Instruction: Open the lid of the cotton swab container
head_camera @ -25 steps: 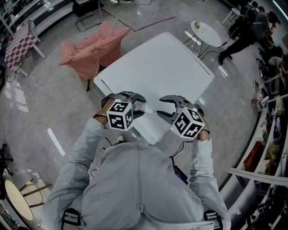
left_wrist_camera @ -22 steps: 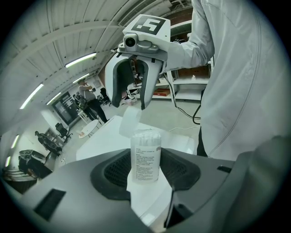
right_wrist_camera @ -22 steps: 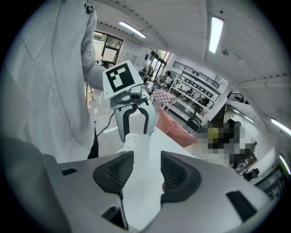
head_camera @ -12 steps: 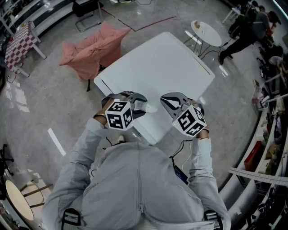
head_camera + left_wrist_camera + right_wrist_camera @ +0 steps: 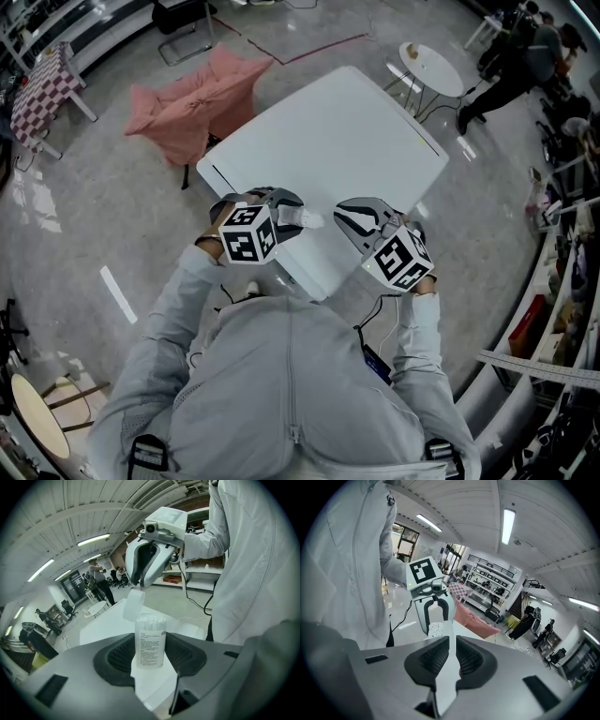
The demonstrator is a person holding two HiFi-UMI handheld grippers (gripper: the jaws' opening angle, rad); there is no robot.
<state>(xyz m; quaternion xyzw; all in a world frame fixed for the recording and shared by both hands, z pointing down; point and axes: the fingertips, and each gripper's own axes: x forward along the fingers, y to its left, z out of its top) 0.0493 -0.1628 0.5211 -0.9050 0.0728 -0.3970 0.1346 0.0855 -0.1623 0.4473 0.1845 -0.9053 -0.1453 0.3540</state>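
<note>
My left claw (image 5: 150, 662) is clamped on the upright cotton swab container (image 5: 150, 641), over the white surface (image 5: 347, 131). Beyond it, my right claw (image 5: 452, 654) is clenched on the detached lid (image 5: 133, 604), just beside the container's open top.

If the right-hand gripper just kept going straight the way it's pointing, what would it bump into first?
Most likely the cotton swab container, which the left gripper holds almost directly ahead of it. Nothing else shows in between, though how close they are is hard to judge.
</note>
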